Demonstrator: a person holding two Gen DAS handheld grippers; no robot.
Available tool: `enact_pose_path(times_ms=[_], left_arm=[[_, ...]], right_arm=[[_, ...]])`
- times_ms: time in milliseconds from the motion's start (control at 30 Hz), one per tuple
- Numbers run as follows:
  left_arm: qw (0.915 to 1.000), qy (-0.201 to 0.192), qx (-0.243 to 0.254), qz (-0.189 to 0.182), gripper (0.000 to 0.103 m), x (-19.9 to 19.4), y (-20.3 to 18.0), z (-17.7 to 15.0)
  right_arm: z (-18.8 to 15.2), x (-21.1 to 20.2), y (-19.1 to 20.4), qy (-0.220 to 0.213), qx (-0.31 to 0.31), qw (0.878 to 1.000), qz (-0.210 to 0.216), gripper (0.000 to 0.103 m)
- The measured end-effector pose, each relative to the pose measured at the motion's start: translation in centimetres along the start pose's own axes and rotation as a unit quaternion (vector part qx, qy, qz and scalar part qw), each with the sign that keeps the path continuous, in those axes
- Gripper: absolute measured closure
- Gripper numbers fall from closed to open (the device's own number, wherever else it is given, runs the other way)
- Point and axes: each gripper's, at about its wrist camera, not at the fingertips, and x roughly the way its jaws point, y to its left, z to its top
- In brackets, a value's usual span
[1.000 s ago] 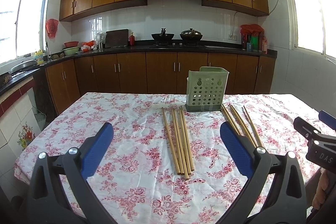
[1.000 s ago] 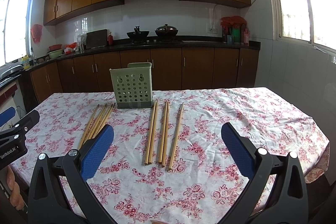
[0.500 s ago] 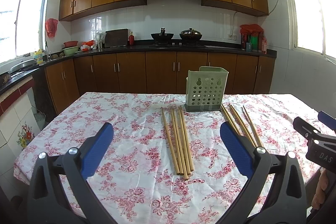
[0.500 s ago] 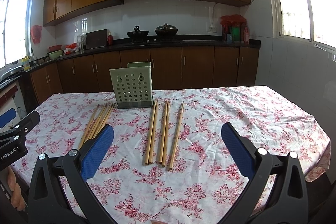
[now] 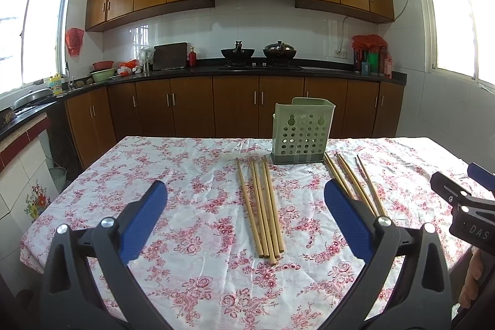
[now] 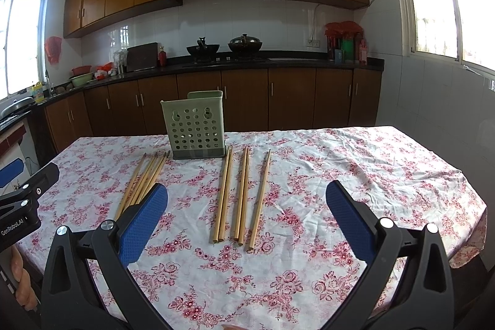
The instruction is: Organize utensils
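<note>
A pale green perforated utensil holder (image 5: 302,130) stands upright on the floral tablecloth (image 5: 191,184); it also shows in the right wrist view (image 6: 197,125). Several wooden chopsticks lie in a left bundle (image 5: 261,206) and a right bundle (image 5: 352,183) flat on the cloth. In the right wrist view the right bundle (image 6: 239,195) lies straight ahead and the left bundle (image 6: 145,180) lies by the left finger. My left gripper (image 5: 246,212) is open and empty above the near table edge. My right gripper (image 6: 247,211) is open and empty, also above the near edge.
The table edge (image 6: 464,175) drops off at the right. Kitchen counters with woks (image 5: 238,53) and cabinets stand behind the table. The other gripper's body shows at the right edge of the left wrist view (image 5: 464,206) and at the left edge of the right wrist view (image 6: 21,200).
Both views have shifted very slightly; the table looks a touch lower in frame. Neither gripper has closed or touched anything.
</note>
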Motion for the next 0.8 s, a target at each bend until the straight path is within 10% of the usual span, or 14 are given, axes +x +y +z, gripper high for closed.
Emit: enact_pose_path(times_ms=[800], left_arm=[[0.9985, 0.053, -0.01, 0.01, 0.004, 2.8, 0.2, -1.2]], right_arm=[[-1.2, 3.3, -1.4, 0.065, 0.021, 0.997, -0.018, 0.002]])
